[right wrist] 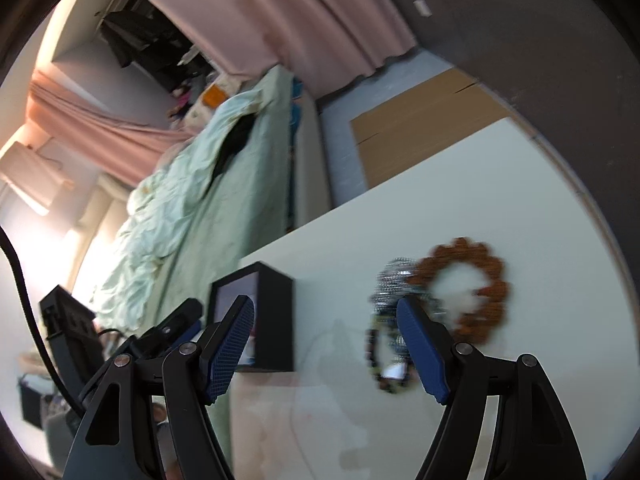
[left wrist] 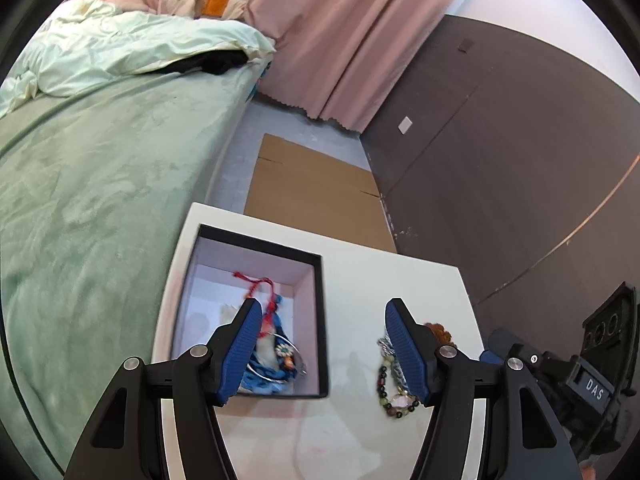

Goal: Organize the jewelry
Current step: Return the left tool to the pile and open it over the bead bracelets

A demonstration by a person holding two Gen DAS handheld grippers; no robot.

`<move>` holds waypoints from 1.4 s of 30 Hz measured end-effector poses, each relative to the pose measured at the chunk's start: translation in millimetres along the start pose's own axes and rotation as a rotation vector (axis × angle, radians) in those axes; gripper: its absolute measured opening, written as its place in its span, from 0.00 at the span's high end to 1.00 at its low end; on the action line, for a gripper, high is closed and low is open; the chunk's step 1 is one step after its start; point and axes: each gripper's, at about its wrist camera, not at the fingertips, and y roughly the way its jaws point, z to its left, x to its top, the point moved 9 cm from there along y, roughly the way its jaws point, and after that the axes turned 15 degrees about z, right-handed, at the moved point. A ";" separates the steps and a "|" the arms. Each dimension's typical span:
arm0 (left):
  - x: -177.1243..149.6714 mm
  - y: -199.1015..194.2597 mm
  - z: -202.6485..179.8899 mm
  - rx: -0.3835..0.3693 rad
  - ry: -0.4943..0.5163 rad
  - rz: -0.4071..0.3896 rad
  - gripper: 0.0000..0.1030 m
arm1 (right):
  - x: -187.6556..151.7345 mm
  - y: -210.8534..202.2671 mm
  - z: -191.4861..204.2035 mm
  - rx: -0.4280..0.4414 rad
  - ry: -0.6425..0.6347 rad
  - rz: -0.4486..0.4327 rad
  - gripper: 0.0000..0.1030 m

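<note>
Both grippers, left (left wrist: 324, 344) and right (right wrist: 326, 344), gape empty; black box (left wrist: 320, 320) beneath left, bracelets (right wrist: 440, 304) beneath right.

White table (left wrist: 400, 280); black box (left wrist: 316, 320), pale lining; red cord (left wrist: 256, 286); brown bead ring (right wrist: 486, 292); pink curtain (left wrist: 340, 40); green bedspread (left wrist: 100, 200).

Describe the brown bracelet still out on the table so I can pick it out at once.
On the white table, look right of the black box to the small cluster of loose jewelry. The brown bracelet is the ring farthest from the box, touching a silver chain piece. Its chunky, rust-brown scalloped outline differs from the dark multicoloured bead bracelet nearer the camera.
</note>
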 end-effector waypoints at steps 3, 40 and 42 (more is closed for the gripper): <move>-7.1 -2.8 -11.0 0.013 0.031 -0.018 0.28 | -3.9 -13.6 -8.6 0.003 0.023 -0.015 0.24; -84.7 75.4 -110.5 0.041 0.310 0.174 0.62 | -38.0 -80.2 -124.6 -0.049 0.227 0.012 0.15; -90.0 85.7 -113.0 0.054 0.344 0.199 0.66 | -36.7 -78.4 -125.7 -0.060 0.226 0.014 0.15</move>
